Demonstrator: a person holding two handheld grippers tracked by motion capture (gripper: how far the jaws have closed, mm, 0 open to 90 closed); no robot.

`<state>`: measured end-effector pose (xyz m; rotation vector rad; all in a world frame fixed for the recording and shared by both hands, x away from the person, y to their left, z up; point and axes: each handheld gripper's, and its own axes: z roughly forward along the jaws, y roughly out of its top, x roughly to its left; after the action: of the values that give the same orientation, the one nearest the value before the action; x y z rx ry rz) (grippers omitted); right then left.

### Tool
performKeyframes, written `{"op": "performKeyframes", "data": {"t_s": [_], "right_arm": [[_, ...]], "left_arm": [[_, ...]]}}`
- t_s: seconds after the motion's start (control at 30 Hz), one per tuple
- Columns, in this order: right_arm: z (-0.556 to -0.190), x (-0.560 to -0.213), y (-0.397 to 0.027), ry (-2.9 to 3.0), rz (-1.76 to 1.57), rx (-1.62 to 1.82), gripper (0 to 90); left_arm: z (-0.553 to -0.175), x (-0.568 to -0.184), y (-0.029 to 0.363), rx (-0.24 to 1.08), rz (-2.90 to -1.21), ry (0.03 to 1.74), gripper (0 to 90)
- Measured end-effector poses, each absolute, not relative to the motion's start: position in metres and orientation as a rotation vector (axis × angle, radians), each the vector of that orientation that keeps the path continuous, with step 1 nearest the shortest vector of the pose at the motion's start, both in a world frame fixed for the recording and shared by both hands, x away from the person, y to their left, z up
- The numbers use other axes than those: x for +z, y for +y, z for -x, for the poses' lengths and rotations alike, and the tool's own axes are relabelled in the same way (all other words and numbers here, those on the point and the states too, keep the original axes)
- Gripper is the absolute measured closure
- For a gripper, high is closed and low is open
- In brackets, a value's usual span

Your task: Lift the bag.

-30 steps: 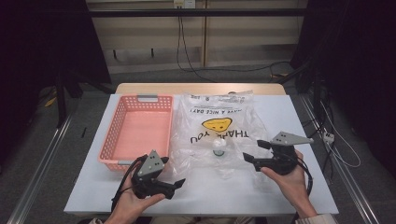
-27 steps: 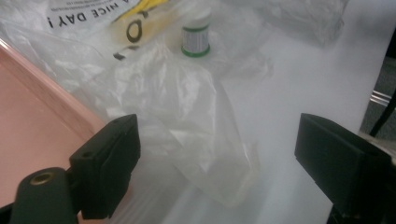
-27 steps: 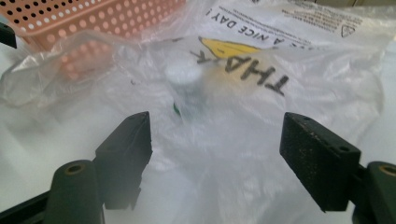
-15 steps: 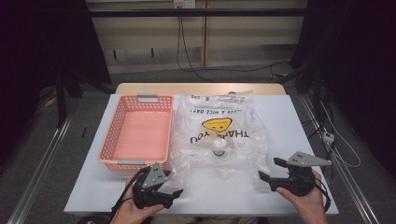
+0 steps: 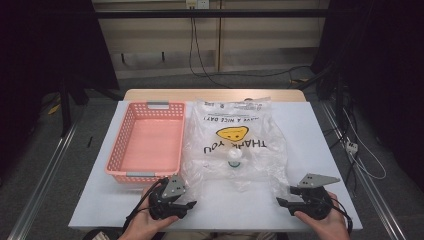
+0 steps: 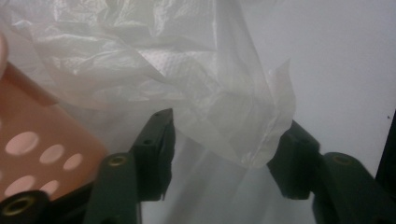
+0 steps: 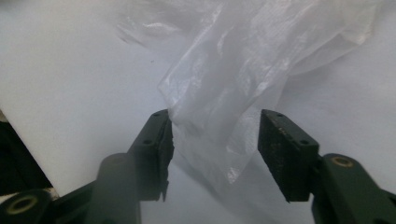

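Fingers of both grippers spread around plastic bag (image 5: 235, 145) corners.

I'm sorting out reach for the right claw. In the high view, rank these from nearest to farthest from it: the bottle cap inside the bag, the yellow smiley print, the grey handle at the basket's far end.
From the right claw, at the table's near right edge:
1. Bottle cap, inside the plastic bag, mid-table.
2. Yellow smiley print, farther up the bag.
3. Grey handle, on the pink basket's far rim, far left.
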<state>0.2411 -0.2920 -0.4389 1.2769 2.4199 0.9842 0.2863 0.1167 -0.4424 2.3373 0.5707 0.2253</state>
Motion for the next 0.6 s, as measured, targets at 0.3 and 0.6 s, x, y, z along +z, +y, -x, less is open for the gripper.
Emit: {"op": "performKeyframes", "data": {"t_s": [0.3,0.6], "right_arm": [[-0.245,-0.443,-0.287,2.472,-1.257,0.995,75.6],[-0.247,-0.439,-0.29,2.447,-1.256,1.094,90.0]], "left_arm": [[-0.288,-0.441,0.118,0.202,-2.314,0.582,61.6],[-0.286,-0.432,0.121,0.225,-2.255,0.569,64.8]]}}
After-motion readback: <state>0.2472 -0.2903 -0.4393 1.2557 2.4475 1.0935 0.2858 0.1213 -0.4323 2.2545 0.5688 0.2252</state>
